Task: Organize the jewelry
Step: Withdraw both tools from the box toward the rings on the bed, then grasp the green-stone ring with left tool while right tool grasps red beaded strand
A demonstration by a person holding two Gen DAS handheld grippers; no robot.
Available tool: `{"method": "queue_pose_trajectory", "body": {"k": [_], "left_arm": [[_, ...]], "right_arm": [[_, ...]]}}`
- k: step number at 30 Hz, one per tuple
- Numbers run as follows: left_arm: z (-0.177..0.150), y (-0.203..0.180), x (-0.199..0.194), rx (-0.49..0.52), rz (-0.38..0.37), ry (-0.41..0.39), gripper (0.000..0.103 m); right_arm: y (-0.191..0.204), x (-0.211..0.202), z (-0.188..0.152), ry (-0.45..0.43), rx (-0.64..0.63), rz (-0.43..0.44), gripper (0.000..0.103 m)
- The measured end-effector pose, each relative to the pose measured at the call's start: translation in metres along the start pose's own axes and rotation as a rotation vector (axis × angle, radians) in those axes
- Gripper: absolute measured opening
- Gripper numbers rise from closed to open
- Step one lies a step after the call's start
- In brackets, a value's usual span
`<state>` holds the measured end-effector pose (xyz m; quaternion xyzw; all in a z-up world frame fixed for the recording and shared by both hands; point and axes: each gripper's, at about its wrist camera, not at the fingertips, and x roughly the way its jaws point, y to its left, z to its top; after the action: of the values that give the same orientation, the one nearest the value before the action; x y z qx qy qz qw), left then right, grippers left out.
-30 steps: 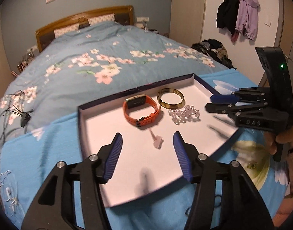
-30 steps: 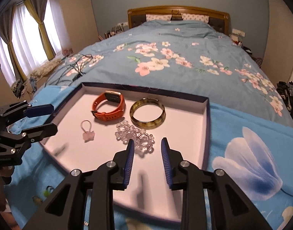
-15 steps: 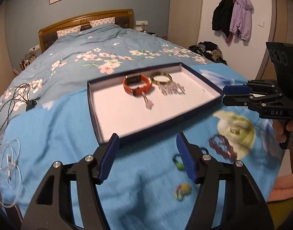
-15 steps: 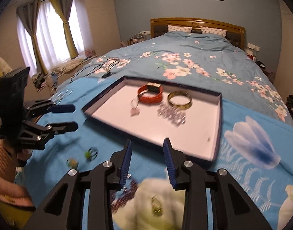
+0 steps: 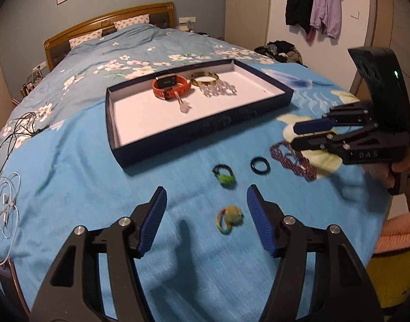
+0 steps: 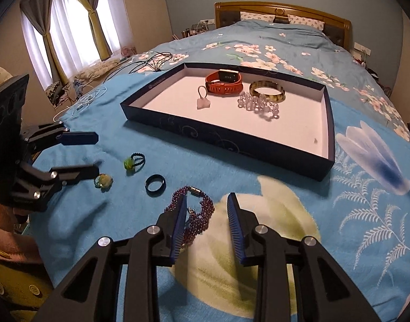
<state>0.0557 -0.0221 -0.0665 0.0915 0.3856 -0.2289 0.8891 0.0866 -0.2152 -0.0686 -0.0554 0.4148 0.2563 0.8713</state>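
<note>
A dark blue tray [image 5: 178,136] [image 6: 218,139] on the bed holds an orange watch [image 5: 171,87], a gold bangle [image 5: 205,78], a clear bead bracelet [image 5: 218,90] and a pink charm [image 5: 184,106]. In front of it lie a black ring [image 5: 260,165] [image 6: 155,185], a green-bead band [image 5: 224,175], a multicoloured band [image 5: 229,216] and a purple bead bracelet [image 6: 199,214] [image 5: 293,162]. My left gripper [image 5: 205,196] is open above the multicoloured band. My right gripper [image 6: 207,201] hovers over the purple bracelet, jaws closing slightly, pads not pressing it.
White earphone cables [image 5: 6,206] and black cables [image 5: 14,128] lie on the bed at the left. A person's hand [image 5: 398,171] and pink sleeve hold the right gripper at the bed's near right edge. Coats [image 5: 315,5] hang on the far wall.
Both grippers pulled back from over the tray toward the near edge of the bed. The loose ring, bands and purple bracelet came into view. The left jaws widened a little.
</note>
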Motion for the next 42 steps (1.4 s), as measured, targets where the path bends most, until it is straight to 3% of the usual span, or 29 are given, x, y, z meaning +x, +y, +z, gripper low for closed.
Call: {"method": "queue_pose_trajectory", "body": {"k": [3,10,12,20,26,34,42], "left_arm": [[-0.002,-0.001,0.002,-0.005,-0.004,0.008,0.061],[-0.007,-0.003,0.002,-0.003,-0.016,0.017,0.061],[-0.009,-0.002,0.003,-0.006,-0.022,0.021,0.061],[-0.013,-0.003,0.007,-0.010,-0.034,0.040,0.058],[-0.013,-0.005,0.012,-0.012,-0.051,0.057,0.047],[-0.013,-0.004,0.014,-0.018,-0.060,0.059,0.044],[-0.013,-0.003,0.014,-0.022,-0.073,0.060,0.025]], "right_arm": [[-0.001,0.005,0.000,0.019,0.007,0.000,0.019],[-0.002,0.006,-0.002,0.023,0.012,-0.004,0.017],[-0.002,0.006,-0.001,0.025,0.018,-0.002,0.007],[-0.001,0.006,-0.002,0.026,0.022,-0.010,0.006],[0.001,-0.008,0.001,-0.016,0.028,0.007,0.006],[0.010,-0.028,0.005,-0.065,0.020,0.036,0.006],[0.018,-0.040,0.012,-0.106,0.007,0.048,0.006]]}}
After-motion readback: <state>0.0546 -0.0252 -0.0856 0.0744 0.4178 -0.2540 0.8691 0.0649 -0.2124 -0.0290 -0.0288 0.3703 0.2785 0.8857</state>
